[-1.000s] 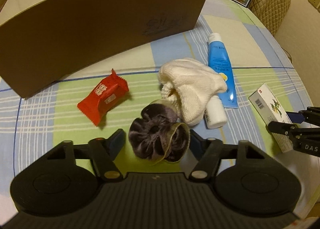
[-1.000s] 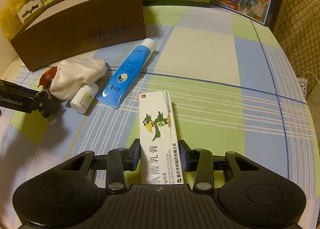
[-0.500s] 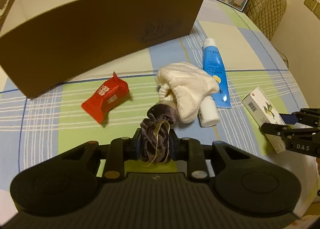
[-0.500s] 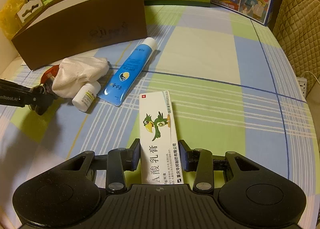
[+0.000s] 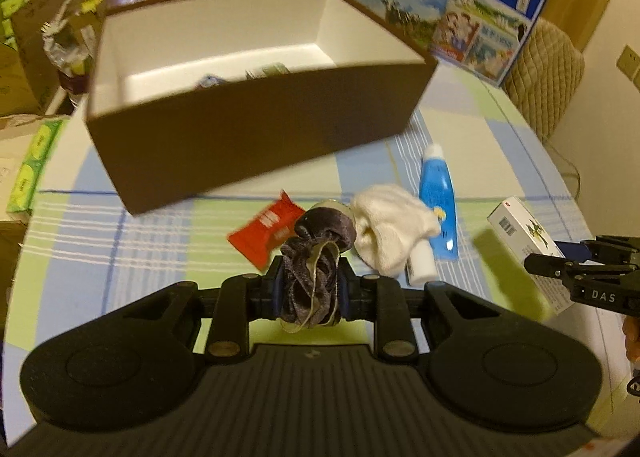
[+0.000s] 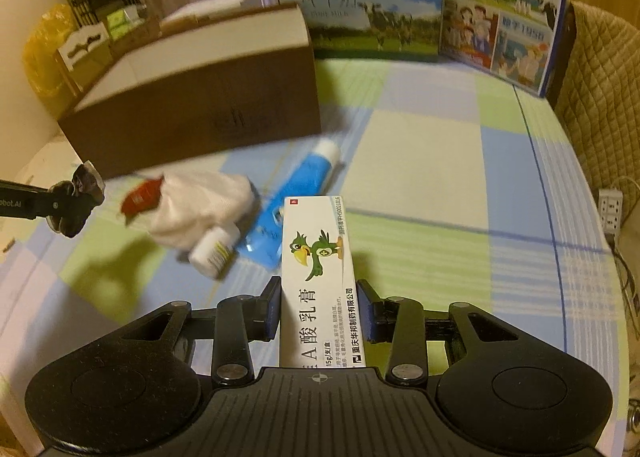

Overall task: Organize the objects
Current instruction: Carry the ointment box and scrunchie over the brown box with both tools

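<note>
On table: four loose items; left hand-held gripper clenching scrunchie, right grasping carton.

purple scrunchie, brown box, checked tablecloth

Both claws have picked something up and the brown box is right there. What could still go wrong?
The scrunchie is floppy and hangs out of the left claw, so its loose end might snag the brown box wall. The ointment carton is gripped near one end by the right claw, so it could tilt or slip. Both claws heading boxward together might bump.
</note>
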